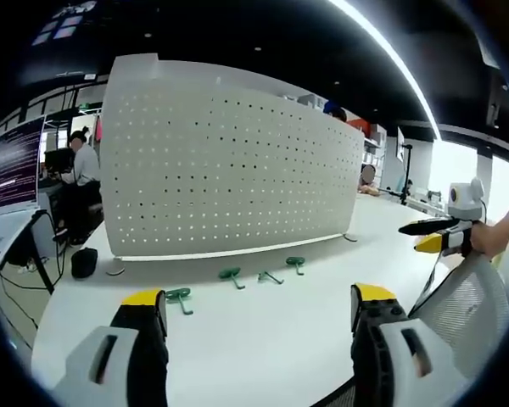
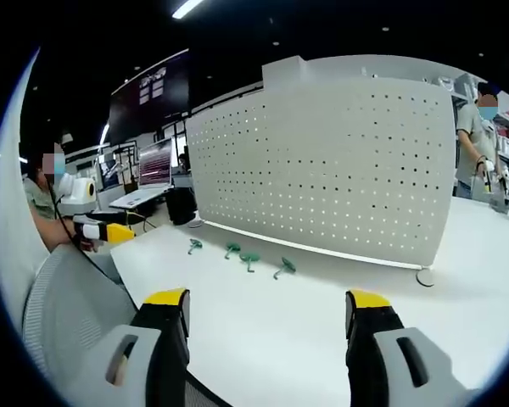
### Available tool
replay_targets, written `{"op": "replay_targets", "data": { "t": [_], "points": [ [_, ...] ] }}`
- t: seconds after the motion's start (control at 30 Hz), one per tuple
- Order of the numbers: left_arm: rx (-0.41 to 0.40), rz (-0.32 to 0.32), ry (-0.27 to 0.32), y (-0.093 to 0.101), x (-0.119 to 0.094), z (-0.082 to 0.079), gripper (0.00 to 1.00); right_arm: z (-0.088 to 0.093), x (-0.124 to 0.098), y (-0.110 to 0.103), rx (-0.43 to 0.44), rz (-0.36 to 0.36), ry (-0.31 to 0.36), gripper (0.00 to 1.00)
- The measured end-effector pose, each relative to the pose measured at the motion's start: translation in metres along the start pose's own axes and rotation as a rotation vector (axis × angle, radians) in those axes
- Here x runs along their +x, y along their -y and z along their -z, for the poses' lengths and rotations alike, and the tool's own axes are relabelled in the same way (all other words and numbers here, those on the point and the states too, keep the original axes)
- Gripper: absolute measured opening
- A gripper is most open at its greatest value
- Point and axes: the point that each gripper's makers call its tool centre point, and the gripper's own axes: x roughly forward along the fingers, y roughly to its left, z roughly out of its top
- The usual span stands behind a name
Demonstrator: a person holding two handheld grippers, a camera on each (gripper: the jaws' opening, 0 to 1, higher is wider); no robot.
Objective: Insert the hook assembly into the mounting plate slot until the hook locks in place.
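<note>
In the left gripper view, the left gripper (image 1: 259, 309) holds its yellow-tipped jaws wide apart with nothing between them, poised above the near edge of a white table (image 1: 263, 339). In the right gripper view, the right gripper (image 2: 267, 314) likewise keeps its yellow-tipped jaws spread and empty over the same table (image 2: 263, 331). Just beyond the jaws, four small green hooks lie loose on the tabletop in a ragged row: in the left gripper view the nearest hook (image 1: 179, 298) sits close to the left jaw, with a second hook (image 1: 232, 275), a third hook (image 1: 269, 277) and a fourth hook (image 1: 296, 264) trailing toward the right and farther off. The same row appears in the right gripper view, one of the hooks (image 2: 283, 269) lying nearest the board. Behind them stands a tall white perforated mounting plate (image 1: 229, 170), upright on the table and well apart from both grippers; it also rises across the right gripper view (image 2: 322, 170). In the left gripper view the right gripper (image 1: 433, 233) enters at the right edge beside a mesh chair back (image 1: 462, 314). A laptop (image 1: 8, 170) glows at the far left, and a seated person (image 1: 83, 165) works behind it.
</note>
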Motion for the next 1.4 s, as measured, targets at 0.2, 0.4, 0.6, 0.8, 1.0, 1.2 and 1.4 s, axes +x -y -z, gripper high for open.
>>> {"op": "replay_targets", "data": {
  "t": [0.2, 0.4, 0.6, 0.8, 1.0, 1.2, 1.4],
  "points": [
    [0.001, 0.0, 0.0, -0.0001, -0.0001, 0.0003, 0.91, 0.0014, 0.0004, -0.0002, 0.001, -0.003, -0.006, 0.72],
    [0.008, 0.004, -0.002, 0.0005, 0.0001, 0.0007, 0.91, 0.0012, 0.0003, -0.0002, -0.004, 0.001, -0.009, 0.72],
    [0.011, 0.005, -0.009, 0.0007, 0.0003, 0.002, 0.91, 0.0029, 0.0005, 0.0002, -0.002, 0.002, -0.014, 0.72],
    [0.013, 0.006, -0.017, 0.0011, 0.0008, 0.0033, 0.9, 0.0037, 0.0008, 0.0002, -0.002, -0.001, -0.019, 0.72],
    [0.015, 0.006, -0.021, 0.001, 0.0009, 0.0041, 0.9, 0.0041, 0.0008, -0.0001, -0.002, -0.001, -0.023, 0.71],
    [0.022, 0.008, -0.033, 0.0019, 0.0014, 0.0058, 0.9, 0.0053, 0.0011, 0.0009, 0.0, 0.0, -0.025, 0.71],
    [0.027, 0.014, -0.042, 0.003, 0.002, 0.0066, 0.89, 0.0033, 0.0007, 0.0012, 0.012, 0.0, -0.018, 0.71]
  ]
}}
